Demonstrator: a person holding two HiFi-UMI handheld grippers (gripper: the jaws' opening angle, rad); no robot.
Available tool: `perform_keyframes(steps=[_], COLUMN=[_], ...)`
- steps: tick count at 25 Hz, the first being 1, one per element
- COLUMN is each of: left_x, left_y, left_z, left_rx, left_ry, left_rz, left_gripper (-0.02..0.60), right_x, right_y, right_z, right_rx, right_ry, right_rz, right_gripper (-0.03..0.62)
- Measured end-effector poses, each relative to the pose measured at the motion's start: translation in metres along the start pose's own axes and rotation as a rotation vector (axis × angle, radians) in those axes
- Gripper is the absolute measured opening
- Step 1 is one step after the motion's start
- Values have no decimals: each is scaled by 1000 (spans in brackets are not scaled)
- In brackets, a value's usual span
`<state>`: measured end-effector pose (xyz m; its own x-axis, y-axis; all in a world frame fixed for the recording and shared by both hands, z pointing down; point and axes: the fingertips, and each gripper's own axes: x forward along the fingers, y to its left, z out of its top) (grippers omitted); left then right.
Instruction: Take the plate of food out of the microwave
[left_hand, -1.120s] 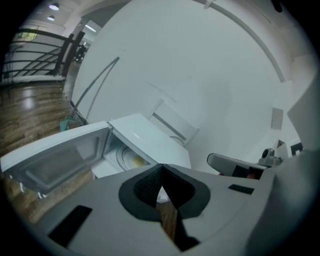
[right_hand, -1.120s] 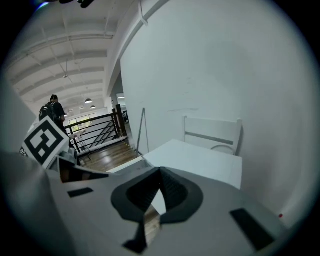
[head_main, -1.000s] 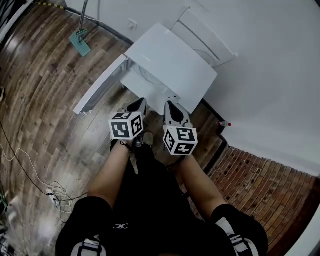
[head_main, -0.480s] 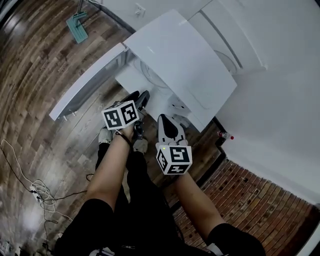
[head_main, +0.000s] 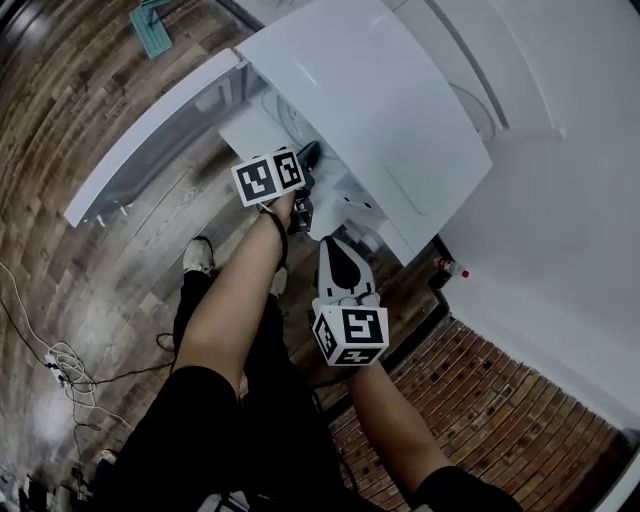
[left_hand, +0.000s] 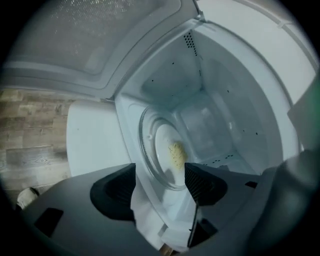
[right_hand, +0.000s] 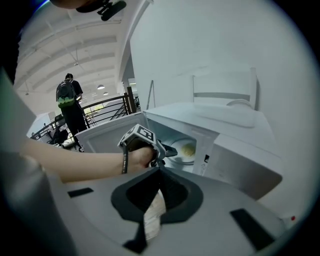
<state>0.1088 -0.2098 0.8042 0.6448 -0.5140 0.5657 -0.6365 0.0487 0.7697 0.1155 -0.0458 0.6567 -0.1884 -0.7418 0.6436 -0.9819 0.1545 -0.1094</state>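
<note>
Microwave (head_main: 370, 100) fills the upper centre of your head view, its door (head_main: 150, 140) swung wide toward upper left. Cables (head_main: 60, 365) lie on the floor at lower left, and a red-capped bottle (head_main: 447, 267) sits at right. The cavity stands open ahead of your left gripper (left_hand: 160, 175), whose jaws are opening with nothing gripped. The plate (left_hand: 167, 150) of food lies inside just beyond them, mid-frame. Your right gripper (right_hand: 159, 171) has its jaws together, short of the microwave.

left gripper (head_main: 308, 155), formerly level with the right gripper (head_main: 330, 245) above the legs, now reaches ahead to the front edge of the open microwave (head_main: 400, 110), jaws opening from closed, gripping nothing.
</note>
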Motion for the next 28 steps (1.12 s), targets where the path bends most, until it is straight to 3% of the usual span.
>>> perform_keyframes(steps=[8, 16, 22, 25, 28], left_x=[29, 38, 30, 23, 16], left_y=[13, 22, 26, 27, 26], left_z=[2, 5, -13, -16, -14], left_rx=[12, -2, -144, -225, -256], left_ry=[-20, -2, 46, 36, 14], left_rz=[101, 129, -18, -100, -142], left_gripper=[298, 308, 281, 238, 197], right_x=[-7, -8, -3, 2, 6], right_y=[-13, -16, -8, -4, 2], right_z=[-14, -24, -26, -27, -29], right_rx=[-3, -1, -4, 3, 4], right_ry=[14, 32, 39, 42, 49], right_rz=[11, 20, 44, 53, 65], right_gripper=[13, 12, 12, 12, 12])
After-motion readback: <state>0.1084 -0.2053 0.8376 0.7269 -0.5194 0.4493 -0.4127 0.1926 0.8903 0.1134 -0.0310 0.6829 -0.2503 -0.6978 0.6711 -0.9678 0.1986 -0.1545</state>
